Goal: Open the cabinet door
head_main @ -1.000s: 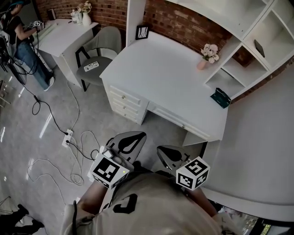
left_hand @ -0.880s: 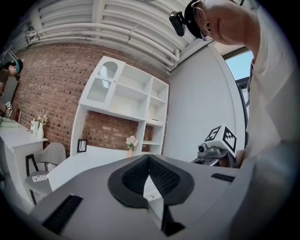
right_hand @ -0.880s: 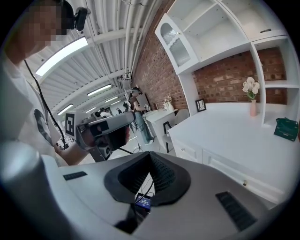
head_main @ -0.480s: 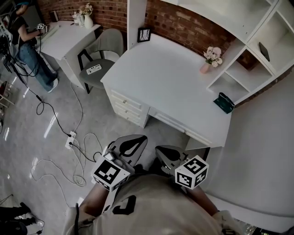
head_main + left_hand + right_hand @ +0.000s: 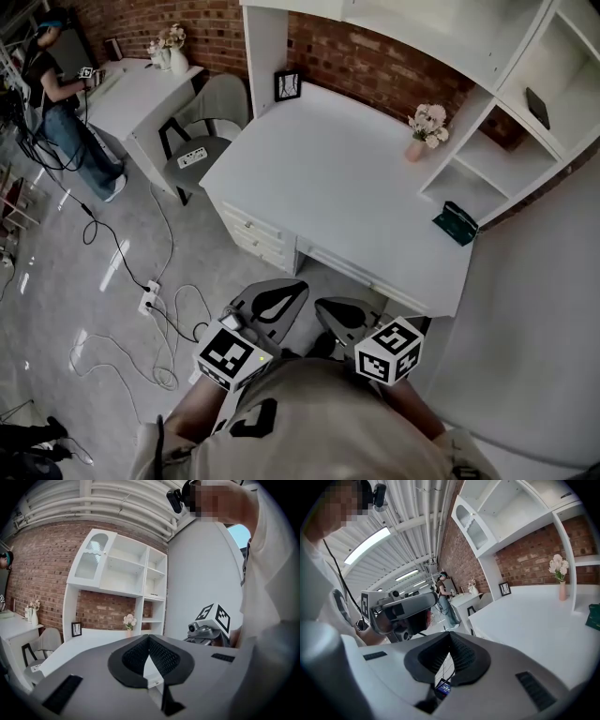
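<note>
The cabinet door (image 5: 91,557) is an arched, glass-fronted white door at the top left of the white hutch; the right gripper view shows this door (image 5: 471,522) closed. Both grippers hang in front of my chest, well short of the desk and far below the door. My left gripper (image 5: 272,302) is shut with nothing in it, its pads meeting at the tip (image 5: 148,639). Beside it, my right gripper (image 5: 349,314) also has its pads together (image 5: 450,637) and holds nothing.
A white desk (image 5: 328,178) with drawers (image 5: 253,234) stands ahead, bearing a flower vase (image 5: 419,131) and a picture frame (image 5: 287,86). Open shelves hold a green object (image 5: 457,225). A chair (image 5: 202,131), floor cables (image 5: 141,309) and another person (image 5: 61,103) are to the left. A white wall (image 5: 534,309) is to the right.
Both grippers have come closer to the desk together with me. Their jaws stay as they were.
</note>
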The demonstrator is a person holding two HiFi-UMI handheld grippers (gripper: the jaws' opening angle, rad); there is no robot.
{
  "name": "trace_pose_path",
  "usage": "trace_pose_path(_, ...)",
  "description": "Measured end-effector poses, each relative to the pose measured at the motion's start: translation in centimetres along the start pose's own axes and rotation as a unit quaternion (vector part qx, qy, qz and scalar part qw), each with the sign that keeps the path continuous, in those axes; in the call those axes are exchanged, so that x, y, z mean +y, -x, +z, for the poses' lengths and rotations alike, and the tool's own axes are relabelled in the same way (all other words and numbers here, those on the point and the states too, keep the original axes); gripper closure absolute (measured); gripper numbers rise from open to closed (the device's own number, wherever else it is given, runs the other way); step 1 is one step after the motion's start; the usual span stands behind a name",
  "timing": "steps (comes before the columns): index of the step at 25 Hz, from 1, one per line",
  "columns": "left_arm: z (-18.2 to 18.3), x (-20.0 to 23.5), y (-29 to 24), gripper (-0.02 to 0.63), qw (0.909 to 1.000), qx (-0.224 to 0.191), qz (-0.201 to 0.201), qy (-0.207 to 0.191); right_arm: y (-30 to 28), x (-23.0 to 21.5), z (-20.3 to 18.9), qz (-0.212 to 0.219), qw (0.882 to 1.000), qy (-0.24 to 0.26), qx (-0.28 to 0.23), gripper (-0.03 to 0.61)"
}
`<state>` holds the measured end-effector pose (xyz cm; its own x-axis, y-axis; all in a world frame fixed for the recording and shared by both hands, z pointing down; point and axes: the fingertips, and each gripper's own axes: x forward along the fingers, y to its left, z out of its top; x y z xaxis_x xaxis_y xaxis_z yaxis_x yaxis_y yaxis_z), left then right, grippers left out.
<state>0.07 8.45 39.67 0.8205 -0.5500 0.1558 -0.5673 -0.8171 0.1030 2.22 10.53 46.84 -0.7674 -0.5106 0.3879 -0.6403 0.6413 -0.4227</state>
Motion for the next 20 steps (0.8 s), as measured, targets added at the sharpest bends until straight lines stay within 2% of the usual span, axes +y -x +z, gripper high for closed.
trace_pose_path(20,2.1,-2.4,-10.4,0.597,0.9992,0.019,0.017,-0.030,4.5,-8.6,3.3,0.027,0.999,0.000,-0.025,0.557)
